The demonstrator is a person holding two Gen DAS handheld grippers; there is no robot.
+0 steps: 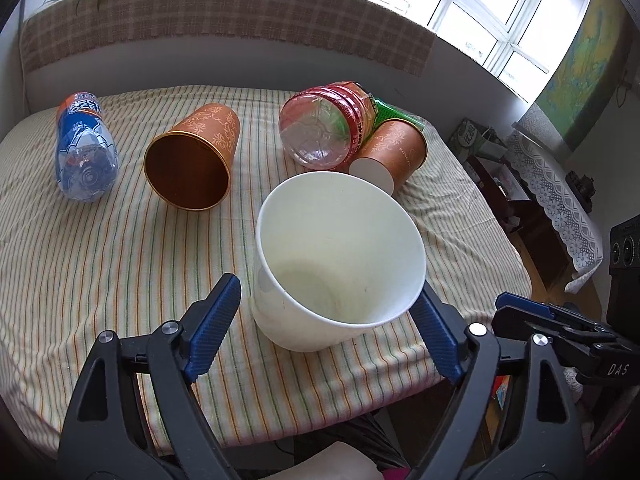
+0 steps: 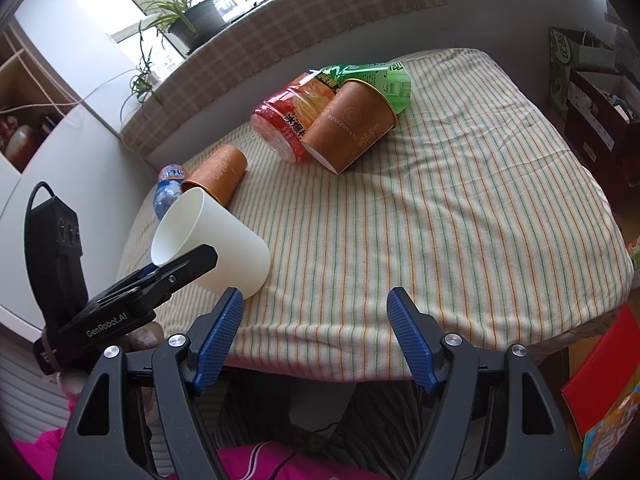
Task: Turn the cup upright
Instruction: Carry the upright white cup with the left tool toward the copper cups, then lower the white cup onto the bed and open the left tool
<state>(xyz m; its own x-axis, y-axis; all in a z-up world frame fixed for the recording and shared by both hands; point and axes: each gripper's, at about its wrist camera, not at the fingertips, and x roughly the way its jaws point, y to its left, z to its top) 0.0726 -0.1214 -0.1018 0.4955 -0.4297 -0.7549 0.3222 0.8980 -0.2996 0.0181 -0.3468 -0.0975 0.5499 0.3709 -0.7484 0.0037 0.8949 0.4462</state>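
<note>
L gripper (image 1: 326, 332) open round tilted white cup (image 1: 340, 256) — R gripper (image 2: 316, 336) open.

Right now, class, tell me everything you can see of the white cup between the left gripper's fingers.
The white cup is plain, tapered and looks like paper, with a thin rolled rim and an empty interior. It is tilted, mouth towards the left gripper, its base edge on the striped tablecloth near the table's front edge. The right-hand finger touches its rim; the other finger stands apart from the wall. No other object touches it.
</note>
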